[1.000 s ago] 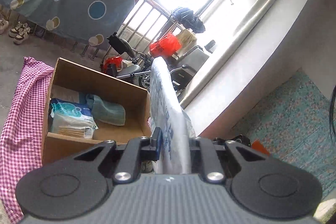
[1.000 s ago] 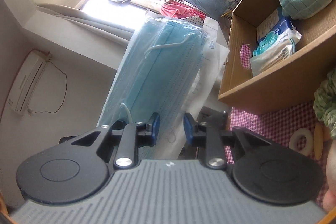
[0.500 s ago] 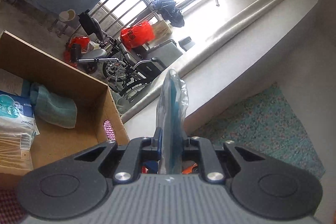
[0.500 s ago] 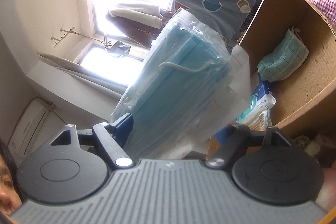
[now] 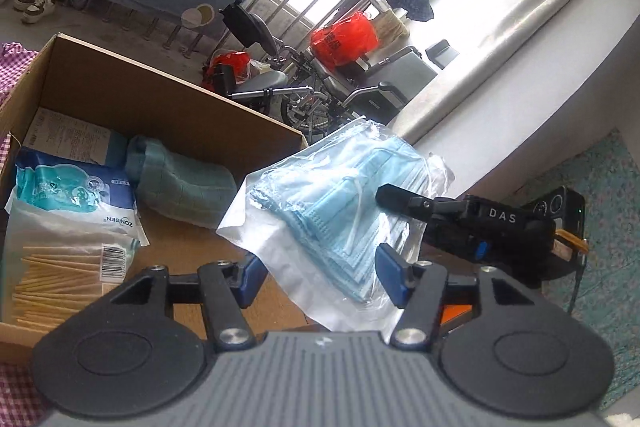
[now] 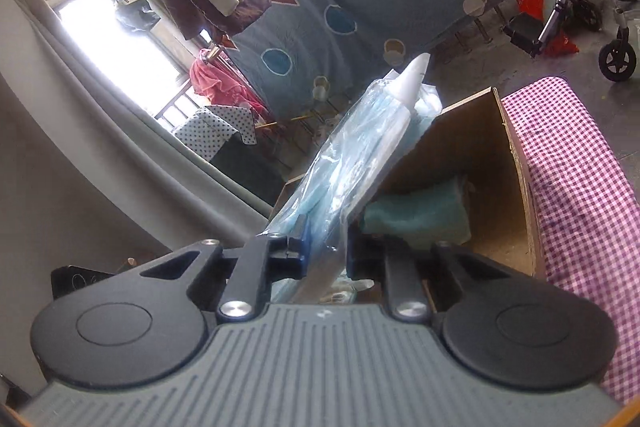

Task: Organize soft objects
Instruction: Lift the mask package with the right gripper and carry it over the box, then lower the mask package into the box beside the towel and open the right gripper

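We hold a gripper in each hand over an open cardboard box (image 5: 132,95). Our left gripper (image 5: 318,277) has just been opening: its jaws now stand apart, with the lower end of the pack of face masks (image 5: 340,203) lying between them, and neither blue pad presses on it as far as we can see. Our right gripper (image 6: 326,253) has just been closing, and its jaws are clamped on the same pack of face masks (image 6: 360,155), which rises edge-on from between them toward the box (image 6: 516,187).

From the left view, the right gripper (image 5: 390,195) reaches in from the right of our jaws and pinches the pack at its right edge. The pack hangs tilted above the box's near right corner, ahead of our left jaws.

Inside the box, ahead and to the left of the left jaws, we see a folded teal cloth (image 5: 180,183) against the far wall and a bag of cotton swabs (image 5: 68,223) nearer the left side, just beside it. From the right view, the teal cloth (image 6: 420,215) shows just past the right jaws, to the right of the pack.

A pink checked cloth (image 6: 580,187) covers the surface to the right of the box. Beyond the left jaws stands a wheelchair (image 5: 320,87) with a red bag (image 5: 344,39) on it, by the window.
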